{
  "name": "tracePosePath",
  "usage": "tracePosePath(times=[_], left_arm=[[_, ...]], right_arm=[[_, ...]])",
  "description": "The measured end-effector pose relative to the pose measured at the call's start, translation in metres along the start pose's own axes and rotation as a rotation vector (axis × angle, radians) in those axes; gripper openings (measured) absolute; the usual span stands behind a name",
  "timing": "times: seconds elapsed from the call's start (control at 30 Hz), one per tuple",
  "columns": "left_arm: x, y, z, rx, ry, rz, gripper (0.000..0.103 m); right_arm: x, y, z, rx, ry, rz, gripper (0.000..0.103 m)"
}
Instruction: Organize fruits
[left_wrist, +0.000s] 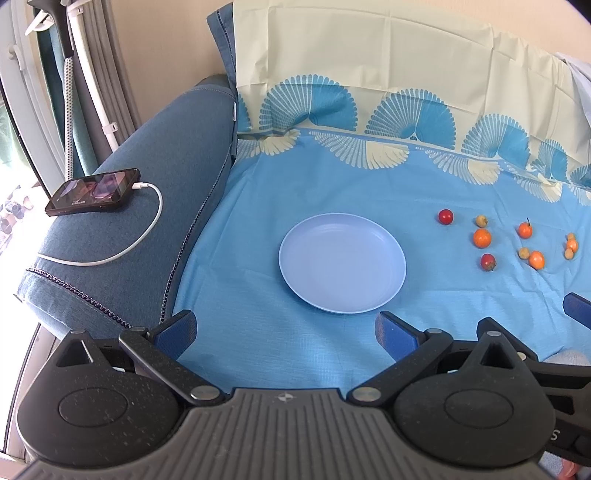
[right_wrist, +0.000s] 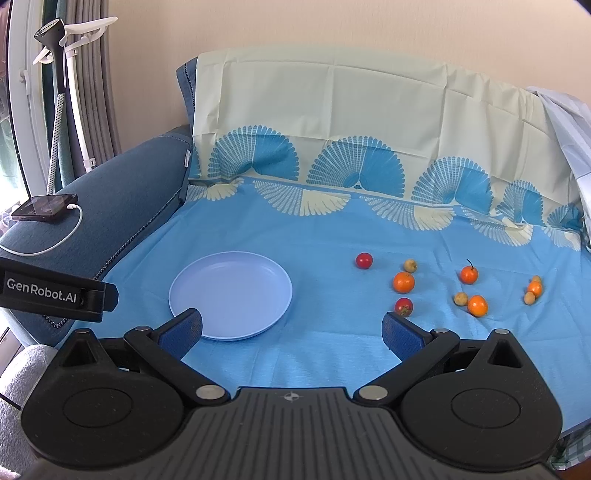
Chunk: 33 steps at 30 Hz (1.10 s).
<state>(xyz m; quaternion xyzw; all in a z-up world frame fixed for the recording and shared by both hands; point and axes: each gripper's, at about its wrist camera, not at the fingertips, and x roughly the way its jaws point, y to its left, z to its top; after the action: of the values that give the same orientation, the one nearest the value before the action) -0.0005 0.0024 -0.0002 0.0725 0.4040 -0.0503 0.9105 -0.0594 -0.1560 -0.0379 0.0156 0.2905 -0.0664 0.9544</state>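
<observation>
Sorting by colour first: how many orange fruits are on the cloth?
4, all right of the plate: one nearest it, one with a stem behind, one in front, one far right. None seem hidden.

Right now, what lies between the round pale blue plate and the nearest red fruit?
Only bare blue cloth lies between the pale blue plate and the red fruit, in both wrist views.

White "GenRobot.AI" lettering on the black side of the left gripper, right-wrist view
</observation>
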Motion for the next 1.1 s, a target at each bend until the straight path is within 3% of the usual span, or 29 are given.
tracePosePath(times=[0.33,0.57,1.1], left_arm=[[0.004,-0.004,0.003,0.012,0.02,0.011,0.103],[0.009,-0.019,0.007,0.053,0.043,0.02,0.103],[0.035,-0.096,0.028,0.165,0.112,-0.004,0.103]], right_arm=[[0.003,-0.006,0.002,0.021,0.029,0.003,0.103],[0.007,-0.027,0.004,0.103,0.058,0.011,0.103],[0.03,-0.127,-0.001,0.406,0.089,-0.028,0.103]])
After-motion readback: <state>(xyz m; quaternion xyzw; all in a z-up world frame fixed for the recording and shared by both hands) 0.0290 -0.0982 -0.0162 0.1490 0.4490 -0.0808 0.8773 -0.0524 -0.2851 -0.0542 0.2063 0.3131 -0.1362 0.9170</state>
